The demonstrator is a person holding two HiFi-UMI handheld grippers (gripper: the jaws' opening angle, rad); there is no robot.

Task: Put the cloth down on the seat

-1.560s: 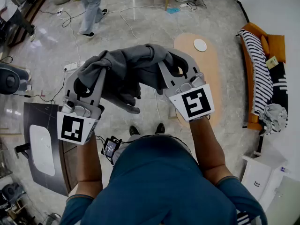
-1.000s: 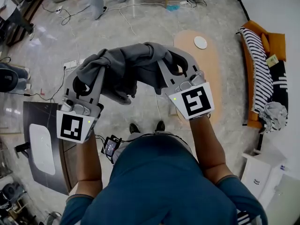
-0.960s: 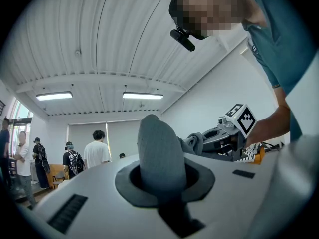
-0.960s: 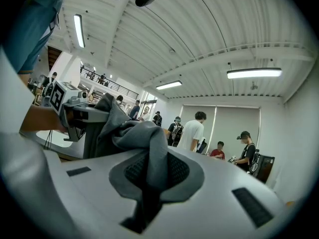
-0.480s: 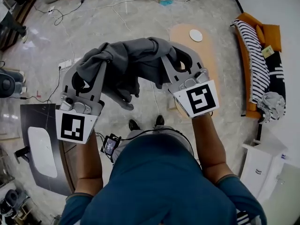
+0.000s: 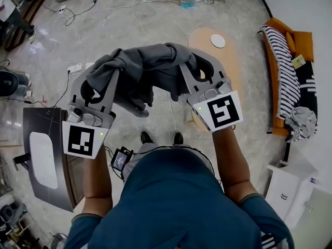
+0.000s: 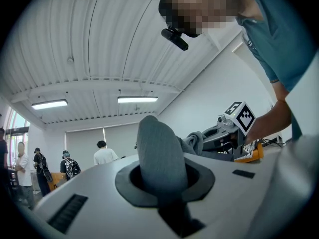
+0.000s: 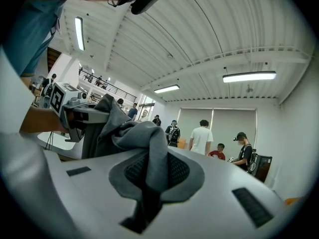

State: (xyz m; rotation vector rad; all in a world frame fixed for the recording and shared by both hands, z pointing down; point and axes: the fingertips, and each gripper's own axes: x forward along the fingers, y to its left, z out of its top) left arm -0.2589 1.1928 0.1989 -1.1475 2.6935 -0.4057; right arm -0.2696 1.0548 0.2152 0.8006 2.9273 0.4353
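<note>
Marble floor (image 6: pixel 104 35) shows only feet at the top edge, where a person walked earlier. Left gripper (image 7: pixel 160 180) and right gripper (image 8: pixel 148 183) stay clamped narrowly on the grey cloth (image 6: pixel 145 74), bunched between them and well apart from the orange sofa (image 6: pixel 306 41). From above, the cloth hides their fingertips.

Open-plan lab hall with mock living-room corner: polished marble floor (image 6: pixel 119 35), floor power strip (image 6: pixel 75 68), orange sofa (image 6: pixel 280 26) along wall, oval wooden table (image 6: pixel 231 66); ribbed ceiling (image 7: pixel 99 44), strip lights (image 7: pixel 137 99), standing onlookers (image 8: pixel 202 136).
</note>
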